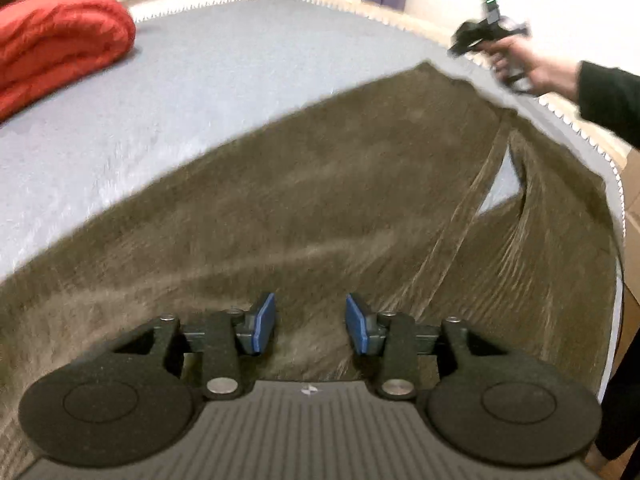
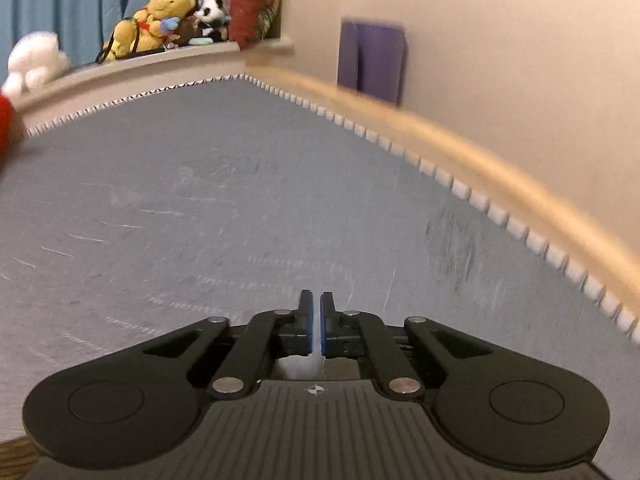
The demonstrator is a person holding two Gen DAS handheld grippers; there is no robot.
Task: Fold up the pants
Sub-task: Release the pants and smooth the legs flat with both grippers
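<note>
Olive-brown corduroy pants (image 1: 320, 180) lie spread flat on the grey bed sheet (image 1: 200, 80), with the two legs parting at the right. My left gripper (image 1: 311, 322) hovers just above the near part of the pants, its blue pads apart and nothing between them. In the left wrist view, a hand in a dark sleeve holds my right gripper (image 1: 464, 40) beyond the pants' far right corner, clear of the cloth. In the right wrist view, my right gripper (image 2: 317, 312) is shut and empty over bare sheet (image 2: 240, 200). Only a brown sliver (image 2: 16, 456) shows at that view's lower left corner.
A folded red blanket (image 1: 60, 40) lies at the far left of the bed. A ledge with plush toys (image 2: 160, 16) runs behind the bed. A wooden bed rail (image 2: 480, 168) and a wall with a purple patch (image 2: 372, 60) border the right side.
</note>
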